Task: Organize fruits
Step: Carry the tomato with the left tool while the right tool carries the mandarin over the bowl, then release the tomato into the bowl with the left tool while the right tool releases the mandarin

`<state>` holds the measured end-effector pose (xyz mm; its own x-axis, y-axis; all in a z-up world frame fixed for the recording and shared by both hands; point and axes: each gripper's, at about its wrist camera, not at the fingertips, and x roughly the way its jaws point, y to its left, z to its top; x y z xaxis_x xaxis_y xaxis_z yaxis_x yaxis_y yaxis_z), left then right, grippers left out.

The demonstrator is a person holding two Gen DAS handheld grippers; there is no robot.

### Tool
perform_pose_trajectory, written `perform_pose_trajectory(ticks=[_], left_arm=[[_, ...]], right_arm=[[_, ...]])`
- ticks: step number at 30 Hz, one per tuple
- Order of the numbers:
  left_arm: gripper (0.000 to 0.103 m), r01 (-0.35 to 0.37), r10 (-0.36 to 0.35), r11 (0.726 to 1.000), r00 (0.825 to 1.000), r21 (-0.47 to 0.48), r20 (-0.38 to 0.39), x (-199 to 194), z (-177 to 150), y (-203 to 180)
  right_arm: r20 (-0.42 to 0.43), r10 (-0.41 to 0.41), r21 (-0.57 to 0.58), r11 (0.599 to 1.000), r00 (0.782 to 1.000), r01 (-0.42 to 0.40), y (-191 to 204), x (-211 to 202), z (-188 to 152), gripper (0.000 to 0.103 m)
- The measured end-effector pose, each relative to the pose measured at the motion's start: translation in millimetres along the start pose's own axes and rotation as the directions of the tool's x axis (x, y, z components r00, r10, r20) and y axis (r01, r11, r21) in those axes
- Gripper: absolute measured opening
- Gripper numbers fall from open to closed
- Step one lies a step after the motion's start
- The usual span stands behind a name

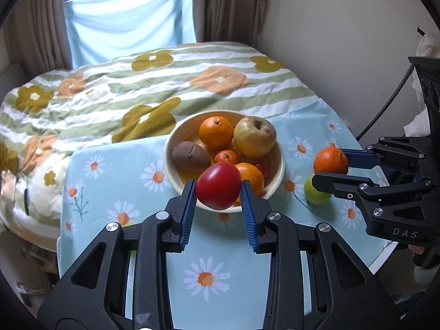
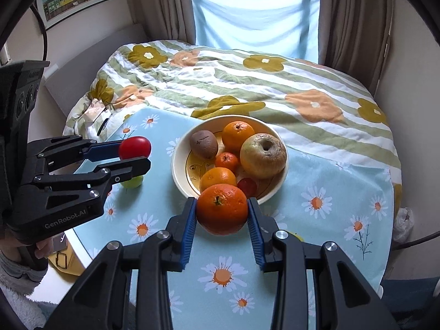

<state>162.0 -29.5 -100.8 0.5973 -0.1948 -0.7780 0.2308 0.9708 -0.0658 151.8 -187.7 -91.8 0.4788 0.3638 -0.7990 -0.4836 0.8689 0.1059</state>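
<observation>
My left gripper (image 1: 218, 189) is shut on a red tomato (image 1: 218, 185), held above the near rim of the cream bowl (image 1: 169, 173). The right gripper (image 2: 222, 209) is shut on an orange (image 2: 222, 208), just short of the bowl (image 2: 178, 176). Each gripper shows in the other view: the right one (image 1: 330, 165) with its orange (image 1: 330, 161), the left one (image 2: 134, 152) with the tomato (image 2: 134, 147). In the bowl lie an orange (image 1: 216, 132), a large yellowish apple (image 1: 254, 136), a brown kiwi (image 1: 190, 155), a small mandarin (image 1: 226, 157) and another orange (image 1: 251, 177).
A green fruit (image 1: 316, 194) lies on the daisy-print cloth (image 1: 214, 275) right of the bowl; another green fruit (image 2: 133, 183) sits under the left gripper. A flowered quilt (image 1: 110, 96) covers the bed behind. A wall (image 1: 343, 41) stands at the right.
</observation>
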Motion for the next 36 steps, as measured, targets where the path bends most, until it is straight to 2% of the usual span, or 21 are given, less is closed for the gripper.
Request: perform_pose_trajectory(ticks=[7, 14, 20, 24, 28, 29, 30, 31, 33, 36], left_arm=[[0.037, 0.043, -0.038, 0.995, 0.997, 0.087, -0.062, 46.4, 16.4, 21.1], [0.037, 0.091, -0.069, 0.979, 0.99, 0.182, -0.126, 86.3, 20.3, 23.9], [0.037, 0.074, -0.025, 0.954, 0.985, 0.289, -0.171, 114.7, 9.9, 19.0], [0.038, 0.09, -0.031, 0.947, 0.981, 0.31, -0.19, 121.2, 3.5, 19.9], [0.04, 0.113, -0.056, 0.95, 0.979, 0.29, -0.197, 118.9, 3.4, 24.2], [0.043, 0.121, -0.066, 0.951, 0.979, 0.286, -0.194, 117.0, 3.8, 24.8], [0.064, 0.124, -0.07, 0.951, 0.979, 0.285, -0.192, 114.8, 4.3, 26.0], [0.1, 0.122, -0.07, 0.951, 0.98, 0.284, -0.185, 112.0, 4.8, 26.6], [0.103, 0.12, -0.085, 0.955, 0.987, 0.272, -0.139, 100.9, 6.2, 29.5], [0.103, 0.125, -0.089, 0.959, 0.985, 0.256, -0.148, 95.0, 8.9, 34.6]], right_arm=[[-0.02, -0.052, 0.088, 0.995, 0.998, 0.054, -3.5, 24.8, 15.4, 0.033], [-0.042, -0.095, 0.173, 0.98, 0.995, 0.101, -9.9, 46.4, 22.0, 0.033], [-0.052, -0.125, 0.226, 0.965, 0.991, 0.133, -13.6, 57.0, 25.5, 0.033], [-0.056, -0.139, 0.24, 0.959, 0.989, 0.148, -12.4, 59.7, 27.3, 0.033], [-0.054, -0.153, 0.248, 0.955, 0.987, 0.161, -11.7, 58.7, 27.9, 0.033], [-0.053, -0.156, 0.251, 0.954, 0.986, 0.164, -12.0, 58.2, 28.2, 0.033], [-0.053, -0.159, 0.254, 0.953, 0.986, 0.167, -12.3, 57.7, 28.5, 0.033], [-0.052, -0.161, 0.256, 0.952, 0.986, 0.169, -12.2, 57.2, 28.6, 0.033], [-0.049, -0.165, 0.257, 0.951, 0.985, 0.172, -12.0, 55.9, 29.5, 0.033], [-0.046, -0.167, 0.25, 0.953, 0.985, 0.173, -10.3, 55.1, 31.9, 0.033]])
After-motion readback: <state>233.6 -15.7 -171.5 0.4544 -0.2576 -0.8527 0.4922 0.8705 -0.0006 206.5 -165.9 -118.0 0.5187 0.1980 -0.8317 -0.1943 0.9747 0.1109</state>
